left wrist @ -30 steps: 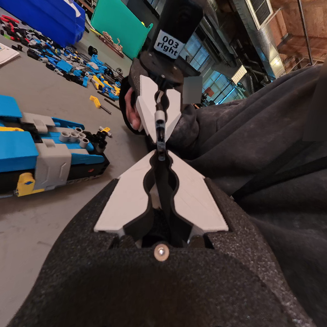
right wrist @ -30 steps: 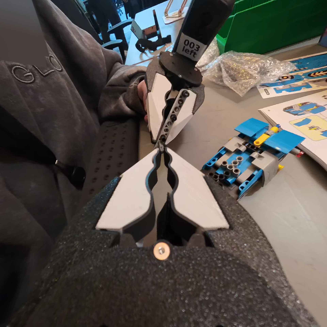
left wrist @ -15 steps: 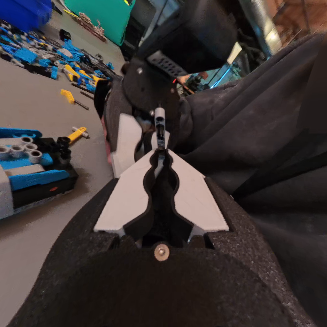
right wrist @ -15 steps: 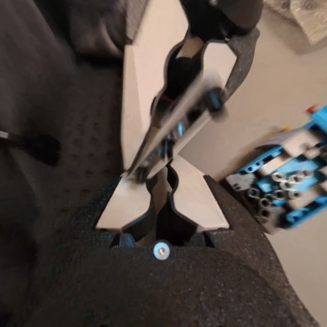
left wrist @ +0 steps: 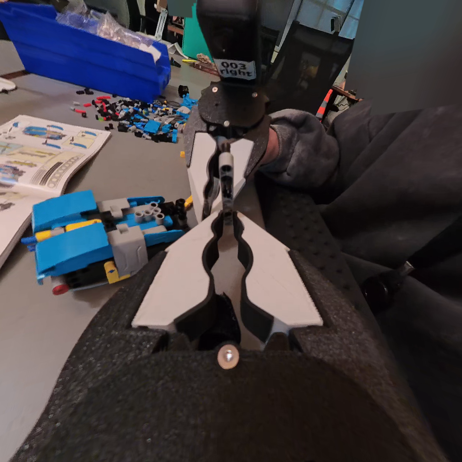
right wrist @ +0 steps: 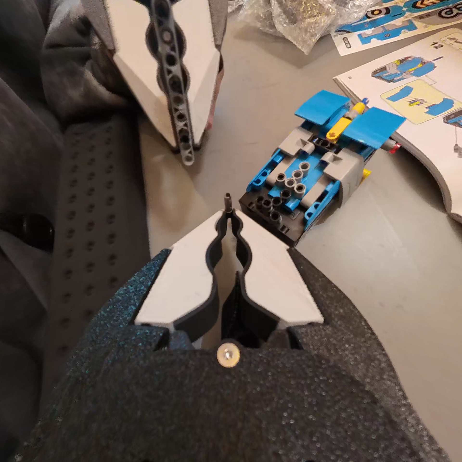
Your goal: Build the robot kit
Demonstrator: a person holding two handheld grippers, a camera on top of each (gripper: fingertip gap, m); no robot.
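Note:
My left gripper (left wrist: 227, 216) is shut on one end of a long grey beam with holes (left wrist: 226, 180), which sticks out forward. In the right wrist view the beam (right wrist: 175, 87) points down toward the grey table (right wrist: 362, 275) between the left gripper's white fingers (right wrist: 135, 62). My right gripper (right wrist: 228, 212) is shut on a small dark pin (right wrist: 228, 201), held apart from the beam's free end. Its white fingers (left wrist: 197, 170) show behind the beam in the left wrist view. A blue, grey and black toy car model (right wrist: 312, 175) lies just right of the pin and also shows in the left wrist view (left wrist: 100, 237).
An open instruction booklet (left wrist: 37, 155) (right wrist: 412, 100) lies beyond the model. A pile of loose small parts (left wrist: 145, 117) and a blue bin (left wrist: 87, 57) sit farther back. A crumpled plastic bag (right wrist: 287, 20) is on the table. A person's dark sleeve (left wrist: 300, 150) and a black perforated pad (right wrist: 87, 212) border the table edge. The grippers' ends are close to 6 cm from one another.
A second ago the two grippers' tips met at the beam's end. They swung close in a blur, and now stand apart, the pin in my right gripper clear of the beam.

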